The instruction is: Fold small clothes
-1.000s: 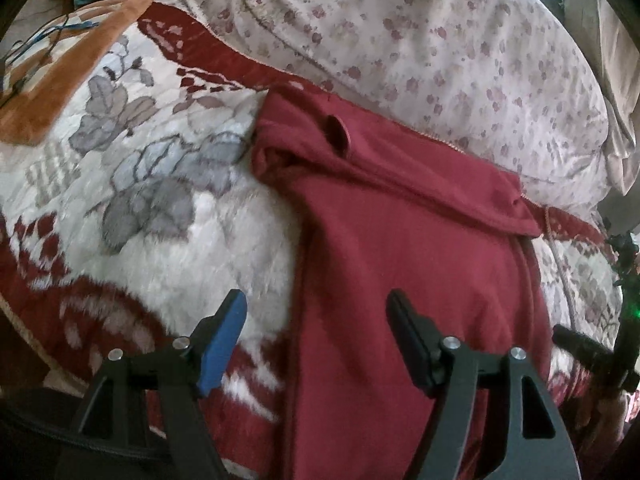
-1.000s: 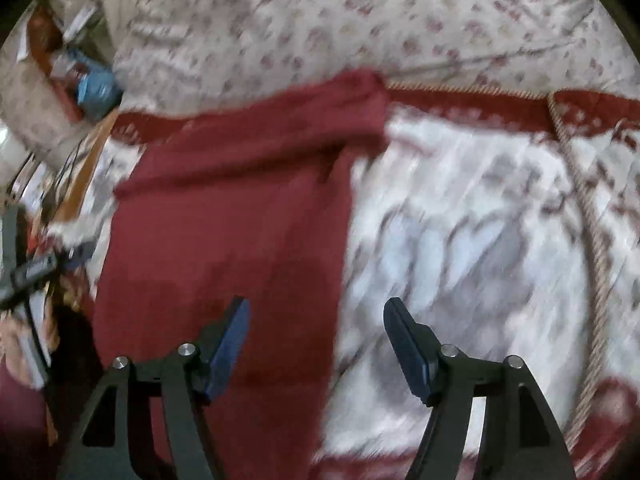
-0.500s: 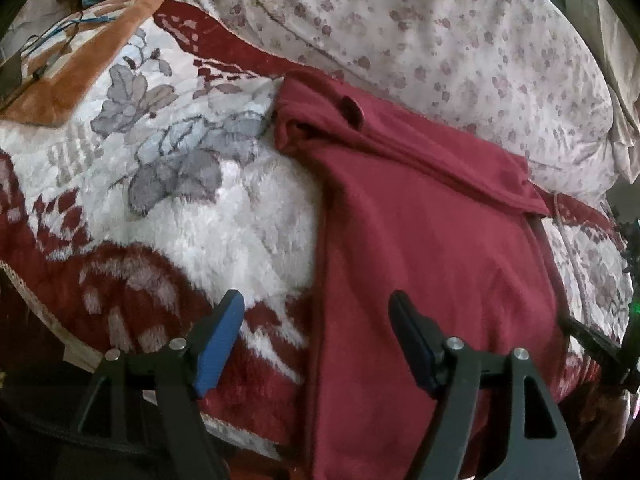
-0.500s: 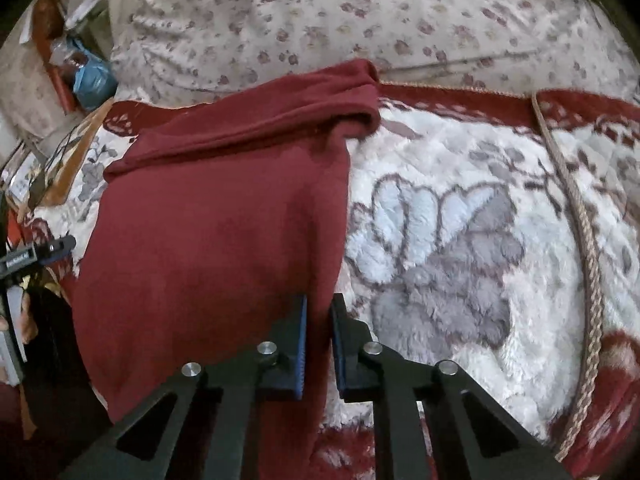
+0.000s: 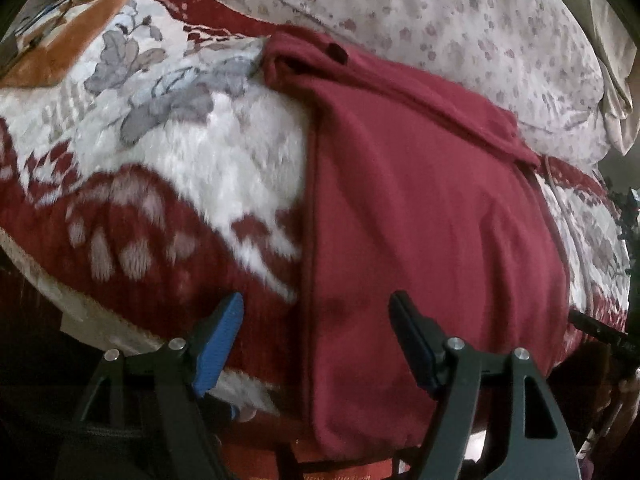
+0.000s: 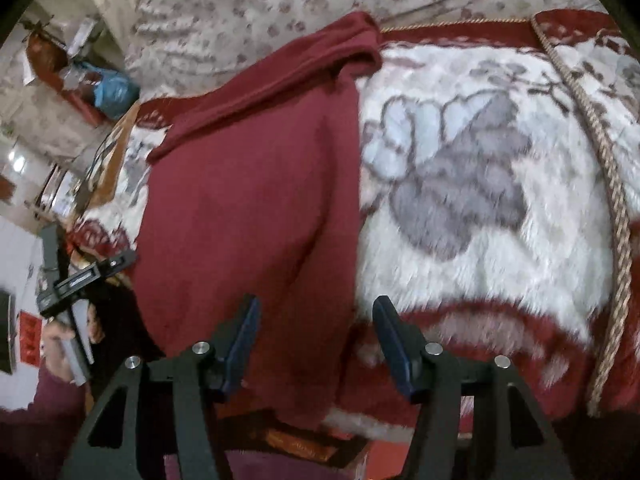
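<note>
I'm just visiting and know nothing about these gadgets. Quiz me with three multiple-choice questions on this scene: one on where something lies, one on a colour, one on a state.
1. Where does the garment lie?
A. on the plush blanket
B. on a wooden floor
C. in a basket

2. What colour is the garment?
A. navy blue
B. dark red
C. yellow

3. How do the left gripper and right gripper stand?
A. both shut on cloth
B. one open, one shut
C. both open, holding nothing

Answers:
1. A: the cloth is spread over the flowered blanket, its near end hanging past the edge.
2. B: it shows dark red in both views.
3. C: each pair of fingers stands apart with nothing clamped between them.
</note>
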`<move>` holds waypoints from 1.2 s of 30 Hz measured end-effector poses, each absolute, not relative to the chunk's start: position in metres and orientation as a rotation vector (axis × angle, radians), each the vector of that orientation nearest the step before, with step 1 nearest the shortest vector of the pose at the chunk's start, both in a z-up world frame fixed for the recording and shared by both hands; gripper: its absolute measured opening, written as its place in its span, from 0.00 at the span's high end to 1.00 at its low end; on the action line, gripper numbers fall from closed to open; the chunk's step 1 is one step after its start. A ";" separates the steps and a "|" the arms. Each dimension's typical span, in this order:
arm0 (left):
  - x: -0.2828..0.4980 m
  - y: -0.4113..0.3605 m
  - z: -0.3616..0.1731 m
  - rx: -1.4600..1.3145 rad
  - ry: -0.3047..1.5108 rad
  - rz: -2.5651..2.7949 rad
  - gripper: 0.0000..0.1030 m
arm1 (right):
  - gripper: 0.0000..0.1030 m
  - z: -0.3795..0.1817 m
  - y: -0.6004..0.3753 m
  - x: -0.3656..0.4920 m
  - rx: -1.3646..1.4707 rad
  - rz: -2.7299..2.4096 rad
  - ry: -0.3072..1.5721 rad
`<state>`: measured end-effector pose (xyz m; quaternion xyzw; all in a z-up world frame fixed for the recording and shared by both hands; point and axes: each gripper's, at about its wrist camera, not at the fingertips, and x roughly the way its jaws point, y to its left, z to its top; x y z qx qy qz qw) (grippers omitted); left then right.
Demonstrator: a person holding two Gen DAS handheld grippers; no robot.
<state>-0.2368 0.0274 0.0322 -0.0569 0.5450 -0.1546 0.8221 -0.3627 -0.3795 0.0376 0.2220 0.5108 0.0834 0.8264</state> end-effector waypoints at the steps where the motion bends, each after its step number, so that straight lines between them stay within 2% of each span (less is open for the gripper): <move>1: -0.241 0.027 0.030 -0.114 1.171 -0.332 0.28 | 0.34 0.036 -0.378 -0.365 0.473 0.185 1.094; 11: -0.275 0.019 -0.003 -0.110 1.306 -0.377 0.28 | 0.33 0.018 -0.348 -0.373 0.414 0.317 1.155; 19: -0.280 0.009 -0.017 -0.125 1.363 -0.379 0.28 | 0.33 0.007 -0.352 -0.372 0.504 0.361 1.151; 22: -0.281 0.004 -0.019 -0.125 1.373 -0.376 0.28 | 0.21 0.007 -0.347 -0.371 0.514 0.378 1.131; 23: -0.281 0.002 -0.020 -0.124 1.378 -0.378 0.32 | 0.19 0.008 -0.344 -0.371 0.499 0.383 1.125; 25: -0.281 0.004 -0.021 -0.121 1.394 -0.401 0.52 | 0.20 0.010 -0.336 -0.372 0.442 0.379 1.122; 26: -0.281 0.002 -0.022 -0.117 1.406 -0.409 0.70 | 0.30 0.011 -0.335 -0.372 0.423 0.386 1.124; 27: -0.282 0.000 -0.024 -0.102 1.411 -0.405 0.80 | 0.62 0.012 -0.332 -0.371 0.399 0.399 1.132; 28: -0.283 -0.001 -0.024 -0.090 1.405 -0.404 0.83 | 0.83 0.014 -0.330 -0.371 0.376 0.420 1.138; 29: -0.284 -0.001 -0.022 -0.088 1.399 -0.410 0.92 | 0.90 0.015 -0.329 -0.370 0.375 0.433 1.133; 36: -0.276 0.024 0.038 -0.182 1.274 -0.478 0.94 | 0.90 0.050 -0.342 -0.363 0.494 0.533 1.012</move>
